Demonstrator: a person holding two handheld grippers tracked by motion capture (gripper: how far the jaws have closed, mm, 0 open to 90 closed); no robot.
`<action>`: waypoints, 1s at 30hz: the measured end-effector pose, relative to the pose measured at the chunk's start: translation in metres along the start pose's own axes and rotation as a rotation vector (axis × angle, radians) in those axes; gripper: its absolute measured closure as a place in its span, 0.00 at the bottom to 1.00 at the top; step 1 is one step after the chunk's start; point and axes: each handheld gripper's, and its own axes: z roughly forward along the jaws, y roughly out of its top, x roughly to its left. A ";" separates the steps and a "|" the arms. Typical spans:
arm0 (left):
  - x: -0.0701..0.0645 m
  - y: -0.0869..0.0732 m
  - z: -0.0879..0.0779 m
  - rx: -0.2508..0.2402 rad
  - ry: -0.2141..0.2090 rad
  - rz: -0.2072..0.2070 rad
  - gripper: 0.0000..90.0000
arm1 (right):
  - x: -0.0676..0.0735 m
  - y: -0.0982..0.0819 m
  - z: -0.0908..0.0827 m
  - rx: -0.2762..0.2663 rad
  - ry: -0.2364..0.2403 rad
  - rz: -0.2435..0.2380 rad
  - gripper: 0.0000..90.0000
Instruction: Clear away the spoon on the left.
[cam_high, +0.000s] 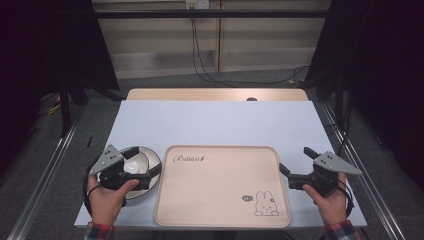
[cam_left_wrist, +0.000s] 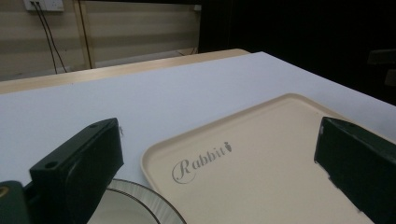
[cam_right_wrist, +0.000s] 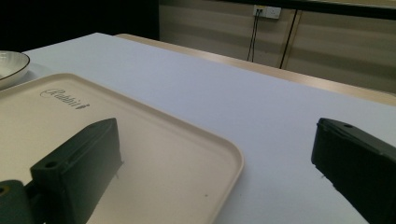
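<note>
Hovering in the high view, left gripper (cam_high: 152, 170) sits over the bowl (cam_high: 145, 159), jaws apart, nothing clamped; right gripper (cam_high: 296, 162) is just beside the tray (cam_high: 222, 210), jaws likewise apart. Left gripper view: bowl rim (cam_left_wrist: 140, 196) beside the near jaw, tray between jaws. Right gripper view: tray edge (cam_right_wrist: 233, 161) between jaws. Judgement: straddle the bowl rim squarely before closing.

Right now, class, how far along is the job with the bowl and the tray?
Nothing looks done: the tray has nothing on it, and the bowl sits on the table to its left. In hand: the left hand-held gripper hovers open over the bowl, gripping nothing; the right hand-held gripper waits open. Left, probably: grasping and moving the bowl.
</note>
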 end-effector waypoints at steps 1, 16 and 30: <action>0.000 0.000 0.000 0.000 0.000 0.000 0.01 | 0.000 0.000 0.000 0.000 0.000 0.000 0.01; 0.006 -0.008 -0.016 0.020 0.065 0.008 0.01 | 0.001 0.000 0.002 0.000 0.012 0.004 0.01; 0.014 -0.018 -0.030 0.035 0.098 -0.035 0.01 | 0.004 0.001 0.003 -0.017 0.030 -0.014 0.01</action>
